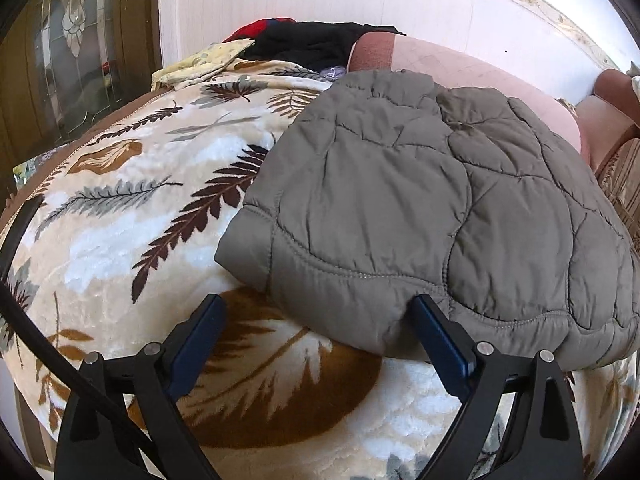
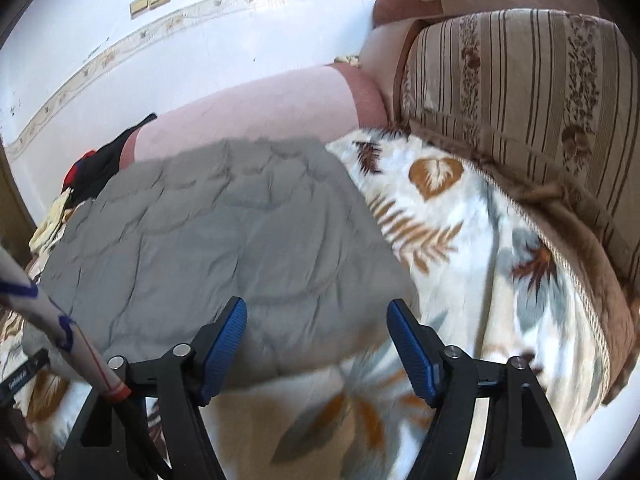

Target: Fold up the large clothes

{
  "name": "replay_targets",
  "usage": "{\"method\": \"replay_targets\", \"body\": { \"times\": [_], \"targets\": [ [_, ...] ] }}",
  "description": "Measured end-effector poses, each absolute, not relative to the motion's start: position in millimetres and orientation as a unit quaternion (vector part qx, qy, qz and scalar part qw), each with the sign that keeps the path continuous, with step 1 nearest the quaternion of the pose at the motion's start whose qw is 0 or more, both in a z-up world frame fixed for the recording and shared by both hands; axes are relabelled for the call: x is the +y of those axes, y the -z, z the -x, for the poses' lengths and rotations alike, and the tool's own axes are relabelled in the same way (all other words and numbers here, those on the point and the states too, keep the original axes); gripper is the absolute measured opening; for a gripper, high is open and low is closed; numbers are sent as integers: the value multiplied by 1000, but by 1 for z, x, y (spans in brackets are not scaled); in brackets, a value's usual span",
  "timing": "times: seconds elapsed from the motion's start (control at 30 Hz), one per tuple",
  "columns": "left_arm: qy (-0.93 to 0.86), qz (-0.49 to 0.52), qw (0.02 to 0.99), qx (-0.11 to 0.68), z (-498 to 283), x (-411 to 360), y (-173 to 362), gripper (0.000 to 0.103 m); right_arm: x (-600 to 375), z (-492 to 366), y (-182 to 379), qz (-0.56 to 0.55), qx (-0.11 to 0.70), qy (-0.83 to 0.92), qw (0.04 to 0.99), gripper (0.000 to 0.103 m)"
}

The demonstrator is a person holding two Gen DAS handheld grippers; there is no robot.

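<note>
Left gripper (image 1: 316,308): jaws wide apart, nothing between the pads; its right finger touches or just overlaps the near hem of the jacket, its left finger sits over bare blanket.
Right gripper (image 2: 316,312): jaws fairly wide, holding nothing; hovers at the near right part of the jacket edge; view blurred.
Jacket (image 1: 420,208): grey quilted, lying in a compact folded bundle on the leaf-print blanket (image 1: 132,208) of a bed, its far side against a pink bolster (image 2: 256,108).
Surroundings: pile of dark and red clothes (image 1: 308,42) beyond the jacket; striped cushion (image 2: 520,92) to the right.
Step in hand (judged): either a release after a fold or a reach for the near hem; cannot tell which.
Technique: for a further fold, take the hem at two well-separated points, catch all the layers, keep blanket pile out of the pads, lift both corners evenly, lay over flat.
Risk: puffy fabric springs back; slippery shell may slide out.
</note>
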State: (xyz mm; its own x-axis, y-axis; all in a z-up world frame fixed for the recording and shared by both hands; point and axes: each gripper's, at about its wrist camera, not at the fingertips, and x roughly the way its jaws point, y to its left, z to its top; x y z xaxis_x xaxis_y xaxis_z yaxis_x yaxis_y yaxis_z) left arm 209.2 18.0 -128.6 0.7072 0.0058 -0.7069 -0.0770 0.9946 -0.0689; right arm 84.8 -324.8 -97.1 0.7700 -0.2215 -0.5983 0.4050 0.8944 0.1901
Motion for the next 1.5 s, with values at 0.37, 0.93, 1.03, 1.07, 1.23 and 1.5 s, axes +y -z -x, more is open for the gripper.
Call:
{"method": "replay_targets", "body": {
  "times": [0.37,0.93,1.03,1.07,1.23,1.5],
  "targets": [
    [-29,34,927,373,-209,17,126,98,-341,-125,127,-159,369,167,901,66],
    [-65,66,923,375,-226,46,124,98,-320,-119,121,-134,364,133,912,68],
    [-62,67,928,361,-217,45,118,98,-317,-116,118,-126,356,137,916,69],
    [-54,70,930,357,-211,44,116,98,-315,-114,115,-122,350,138,918,69],
    [-18,59,938,341,-186,29,105,98,-298,-98,104,-98,326,124,932,70],
    [9,-30,953,303,-162,-8,98,98,-255,-80,97,-56,308,80,946,73]
  ]
}}
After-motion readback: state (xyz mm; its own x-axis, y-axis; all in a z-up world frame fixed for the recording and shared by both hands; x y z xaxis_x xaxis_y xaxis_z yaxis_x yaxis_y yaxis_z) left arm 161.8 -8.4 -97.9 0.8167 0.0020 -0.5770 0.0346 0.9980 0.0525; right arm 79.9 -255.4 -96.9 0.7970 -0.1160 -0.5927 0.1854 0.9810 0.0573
